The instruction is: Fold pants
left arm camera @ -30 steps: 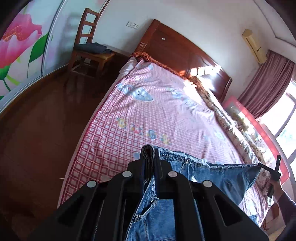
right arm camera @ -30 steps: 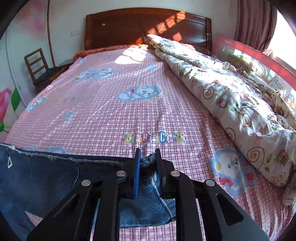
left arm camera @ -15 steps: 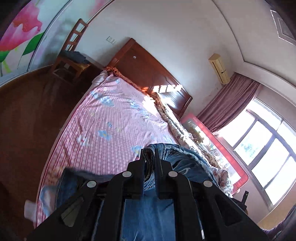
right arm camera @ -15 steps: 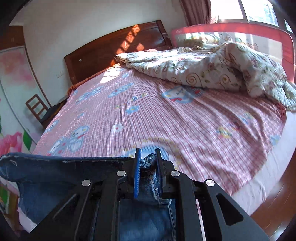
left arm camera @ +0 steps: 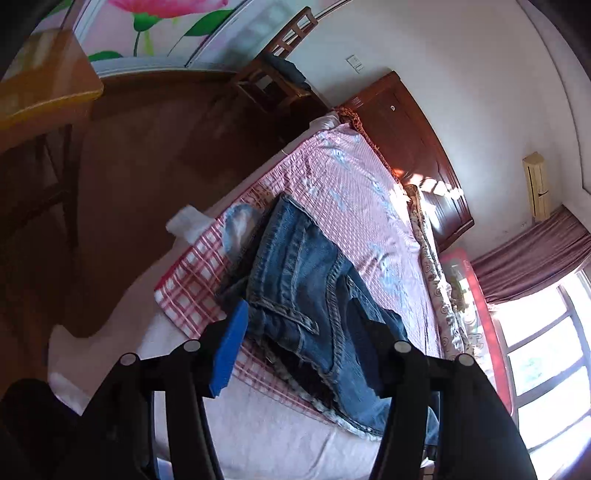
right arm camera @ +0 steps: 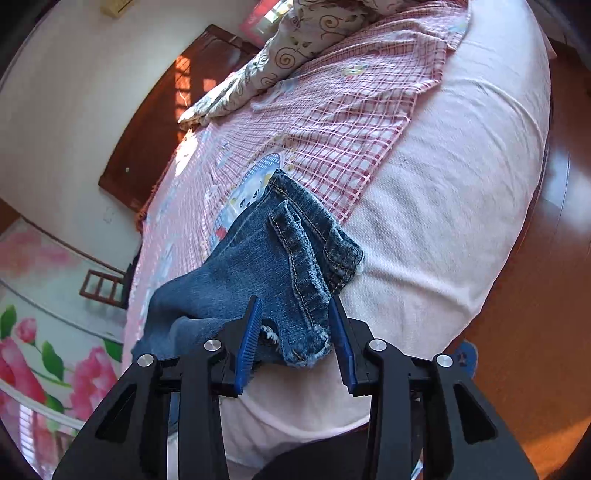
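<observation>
Both my grippers, left [left arm camera: 301,345] and right [right arm camera: 295,332], are opening to drop the faded blue denim pants [left arm camera: 303,280] folded near the 6 o'clock edge of the pink plaid-sheeted bed [right arm camera: 332,122].

The left wrist view looks out between the fingers of the left gripper [left arm camera: 299,343], close above the foot corner of the bed [left arm camera: 258,424], tilted downward and rolled, with the headboard [left arm camera: 413,147] toward 1 o'clock. The right wrist view looks between the fingers of the right gripper [right arm camera: 295,332], also close, angled down and rolled the other way, headboard [right arm camera: 155,122] at 10 o'clock. Both share the jeans [left arm camera: 303,280] [right arm camera: 258,266], the checked sheet [left arm camera: 351,192] [right arm camera: 332,129] and the flower-painted wardrobe [left arm camera: 166,22] [right arm camera: 44,332]
</observation>
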